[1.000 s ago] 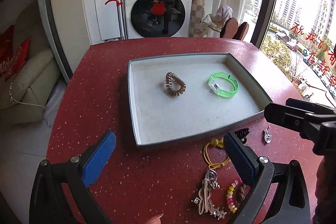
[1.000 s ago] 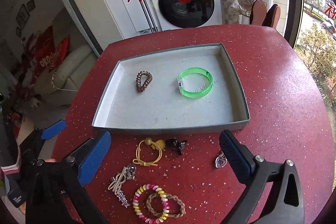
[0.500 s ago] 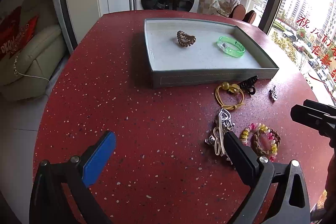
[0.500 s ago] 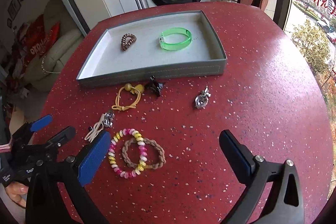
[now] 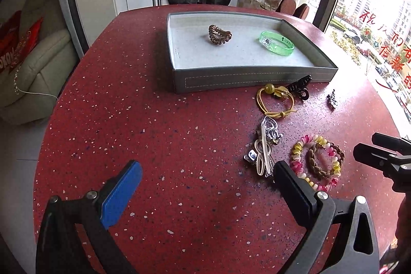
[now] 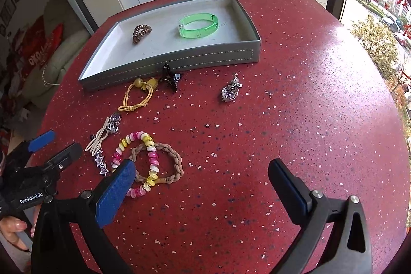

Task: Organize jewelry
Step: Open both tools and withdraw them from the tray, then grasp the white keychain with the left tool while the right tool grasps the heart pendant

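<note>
Both grippers have drawn back from the grey tray (image 6: 177, 60), so the loose pieces in front of it now lie ahead of the fingers. The left gripper (image 5: 205, 176) and right gripper (image 6: 203, 176) both hover spread wide over the red table (image 6: 308, 107), holding nothing. Inside the tray lie a brown coil hair tie (image 6: 141, 33) and a green bangle (image 6: 199, 25), apart. Just before the tray's near wall sit a yellow elastic (image 6: 136, 96) and a black claw clip (image 6: 169, 78), possibly touching. Farther from the tray, a beaded bracelet (image 6: 143, 161) overlaps a braided bracelet (image 6: 169, 161); a silver pendant (image 6: 230, 91) lies alone.
</note>
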